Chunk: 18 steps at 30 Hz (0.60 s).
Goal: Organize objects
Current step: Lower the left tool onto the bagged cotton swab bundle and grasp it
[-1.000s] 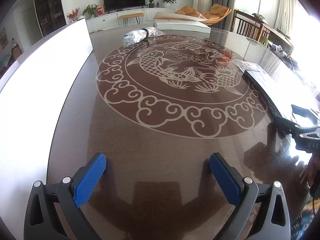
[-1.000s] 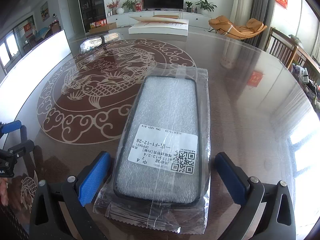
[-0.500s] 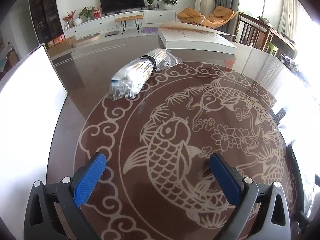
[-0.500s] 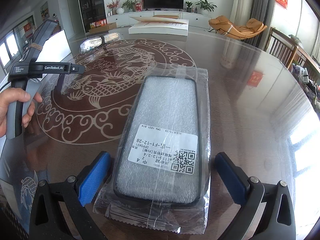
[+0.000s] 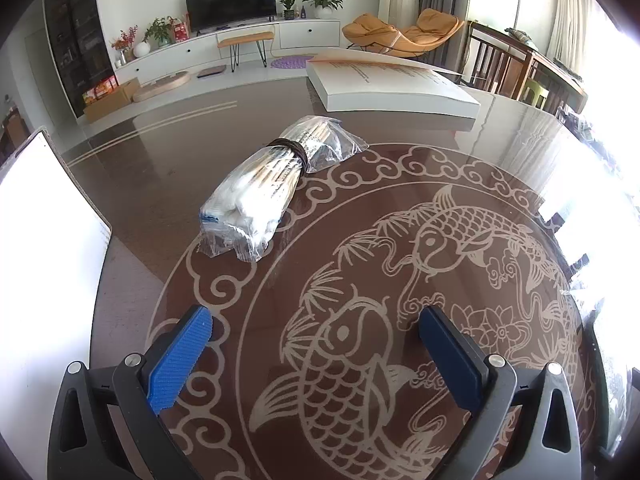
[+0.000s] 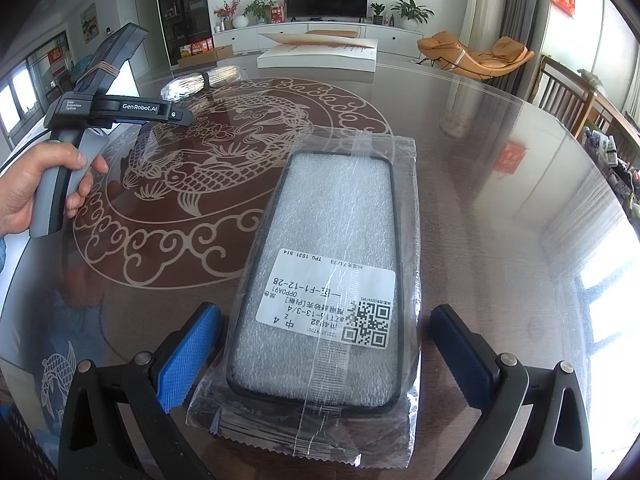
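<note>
White walls; a black TV [image 5: 231,0] above a long white cabinet [image 5: 240,46], potted plants [image 5: 322,0] beside it, an orange lounge chair [image 5: 404,32], daylight from right-hand windows

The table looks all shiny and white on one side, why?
Right wrist view: window light glares off the glossy brown table, washing out its right edge. Left wrist view: the same glare whitens the right rim, and the fisheye lens bends the table round.
</note>
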Each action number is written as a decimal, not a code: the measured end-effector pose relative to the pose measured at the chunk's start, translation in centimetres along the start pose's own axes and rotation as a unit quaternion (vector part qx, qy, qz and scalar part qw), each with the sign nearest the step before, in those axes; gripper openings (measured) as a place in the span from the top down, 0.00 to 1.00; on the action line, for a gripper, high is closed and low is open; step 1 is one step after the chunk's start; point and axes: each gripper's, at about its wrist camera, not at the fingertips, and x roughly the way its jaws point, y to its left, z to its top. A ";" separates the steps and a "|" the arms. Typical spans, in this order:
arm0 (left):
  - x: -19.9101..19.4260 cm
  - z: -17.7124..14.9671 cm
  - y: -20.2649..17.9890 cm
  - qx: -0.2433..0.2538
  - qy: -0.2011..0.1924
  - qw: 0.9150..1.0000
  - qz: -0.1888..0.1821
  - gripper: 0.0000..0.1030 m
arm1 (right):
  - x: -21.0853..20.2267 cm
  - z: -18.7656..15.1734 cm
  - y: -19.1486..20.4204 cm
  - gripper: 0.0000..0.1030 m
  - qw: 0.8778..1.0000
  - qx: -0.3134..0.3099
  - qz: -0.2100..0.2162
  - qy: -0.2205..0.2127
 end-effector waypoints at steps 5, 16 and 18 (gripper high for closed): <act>0.3 0.7 0.2 0.018 0.014 1.000 -0.011 0.00 | 0.0 0.0 0.0 0.00 1.000 0.000 0.000 0.000; 4.6 7.7 3.4 -0.006 0.067 0.998 -0.013 0.00 | 0.0 0.0 0.0 0.00 1.000 0.000 0.000 0.000; 4.8 8.1 3.0 0.015 0.044 0.999 0.014 0.07 | 0.0 0.0 0.0 0.00 1.000 0.000 0.000 0.000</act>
